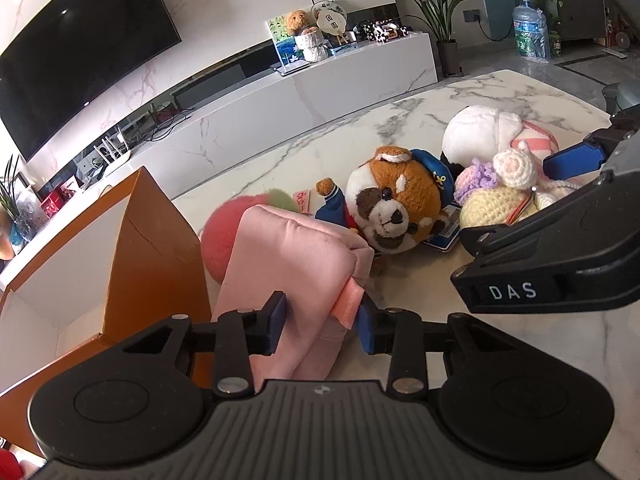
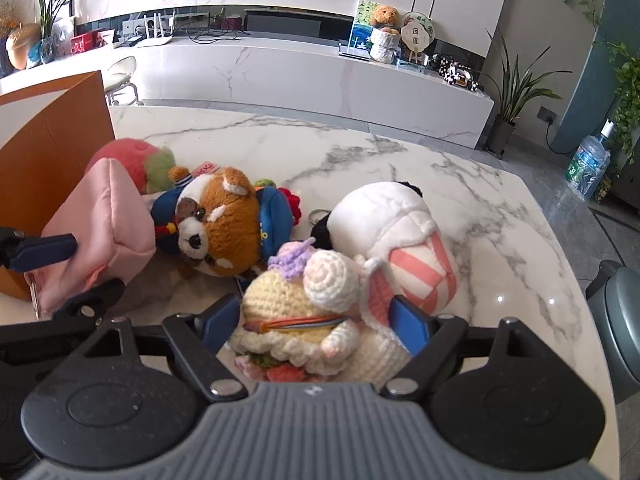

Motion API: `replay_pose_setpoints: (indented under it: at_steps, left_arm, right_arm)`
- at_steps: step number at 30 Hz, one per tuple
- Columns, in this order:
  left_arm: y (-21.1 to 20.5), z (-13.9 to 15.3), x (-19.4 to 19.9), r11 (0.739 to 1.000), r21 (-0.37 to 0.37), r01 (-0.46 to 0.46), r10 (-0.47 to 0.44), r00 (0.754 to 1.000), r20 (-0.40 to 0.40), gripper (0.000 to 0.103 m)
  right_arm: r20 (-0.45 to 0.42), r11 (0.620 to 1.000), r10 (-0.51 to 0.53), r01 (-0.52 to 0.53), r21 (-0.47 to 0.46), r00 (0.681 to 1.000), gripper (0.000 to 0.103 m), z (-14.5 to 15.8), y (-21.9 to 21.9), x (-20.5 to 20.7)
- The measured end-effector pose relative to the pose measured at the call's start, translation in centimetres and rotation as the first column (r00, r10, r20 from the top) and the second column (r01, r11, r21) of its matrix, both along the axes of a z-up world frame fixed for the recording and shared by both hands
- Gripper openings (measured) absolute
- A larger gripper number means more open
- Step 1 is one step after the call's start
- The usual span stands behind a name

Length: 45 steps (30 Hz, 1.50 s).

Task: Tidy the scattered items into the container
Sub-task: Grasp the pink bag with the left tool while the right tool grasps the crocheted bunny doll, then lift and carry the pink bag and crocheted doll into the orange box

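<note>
My left gripper (image 1: 322, 322) is shut on a pink padded pouch (image 1: 288, 264), which also shows in the right wrist view (image 2: 100, 232), beside the orange box (image 1: 152, 248). My right gripper (image 2: 316, 320) has its jaws around a cream crocheted doll (image 2: 304, 308) on the marble table and touches its sides; the doll also shows in the left wrist view (image 1: 496, 200). A brown red-panda plush (image 2: 224, 224) lies between pouch and doll. A pink strawberry plush (image 1: 228, 236) sits behind the pouch. A white plush with pink stripes (image 2: 400, 236) lies right of the doll.
The orange box (image 2: 48, 152) stands open at the table's left side. The marble table (image 2: 460, 184) stretches to the right and back. A white TV cabinet (image 2: 300, 68) runs along the far wall. A grey chair back (image 2: 620, 312) is at the right edge.
</note>
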State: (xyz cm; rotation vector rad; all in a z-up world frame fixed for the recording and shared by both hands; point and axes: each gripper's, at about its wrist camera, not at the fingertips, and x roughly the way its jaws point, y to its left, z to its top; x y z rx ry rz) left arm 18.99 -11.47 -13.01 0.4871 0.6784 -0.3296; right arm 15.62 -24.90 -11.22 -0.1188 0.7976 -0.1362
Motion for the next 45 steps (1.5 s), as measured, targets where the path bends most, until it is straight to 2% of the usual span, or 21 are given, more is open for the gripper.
replay_pose_setpoints:
  at_steps: [4, 5, 6, 7, 11, 17, 22, 34, 45]
  left_arm:
    - [0.3, 0.7, -0.2, 1.000, -0.008, 0.009, -0.009, 1.000, 0.008, 0.032]
    - [0.3, 0.9, -0.3, 1.000, -0.007, 0.013, -0.013, 1.000, 0.011, 0.031]
    - [0.3, 1.2, -0.5, 1.000, -0.007, 0.017, -0.017, 1.000, 0.014, 0.030]
    - [0.3, 1.4, -0.7, 1.000, -0.011, 0.020, -0.020, 1.000, 0.016, 0.028]
    - [0.6, 2.4, -1.8, 0.999, -0.029, 0.032, -0.032, 0.999, 0.015, 0.026]
    - [1.8, 4.1, -3.5, 0.996, -0.086, 0.025, -0.024, 1.000, 0.006, 0.024]
    - [2.9, 5.8, -5.0, 0.993, -0.119, 0.006, -0.002, 1.000, 0.027, 0.023]
    - [5.3, 10.0, -8.6, 0.984, -0.175, -0.016, 0.037, 0.993, 0.116, 0.023]
    - [8.1, 13.5, -9.3, 0.978, -0.195, -0.071, 0.109, 0.975, 0.193, 0.023]
  right_arm:
    - [0.011, 1.000, 0.019, -0.019, -0.005, 1.000, 0.072, 0.3, -0.1, -0.5]
    - [0.015, 1.000, 0.026, -0.026, -0.002, 1.000, 0.067, 0.5, -0.1, -0.7]
    - [0.015, 0.999, 0.033, -0.033, -0.003, 0.999, 0.057, 0.6, 0.0, -0.9]
    - [0.013, 0.999, 0.039, -0.039, -0.004, 0.999, 0.056, 0.7, 0.1, -1.1]
    - [0.018, 0.998, 0.054, -0.054, 0.019, 0.998, 0.043, 1.4, 0.4, -2.4]
    - [0.023, 0.994, 0.075, -0.077, 0.074, 0.997, 0.041, 2.6, 1.1, -4.8]
    - [0.055, 0.993, 0.091, -0.095, 0.075, 0.994, 0.040, 4.0, 2.1, -7.0]
    - [0.170, 0.985, 0.149, -0.161, 0.059, 0.974, 0.040, 8.7, 4.6, -10.9]
    - [0.266, 0.969, 0.221, -0.242, 0.046, 0.938, 0.040, 12.6, 7.4, -12.0]
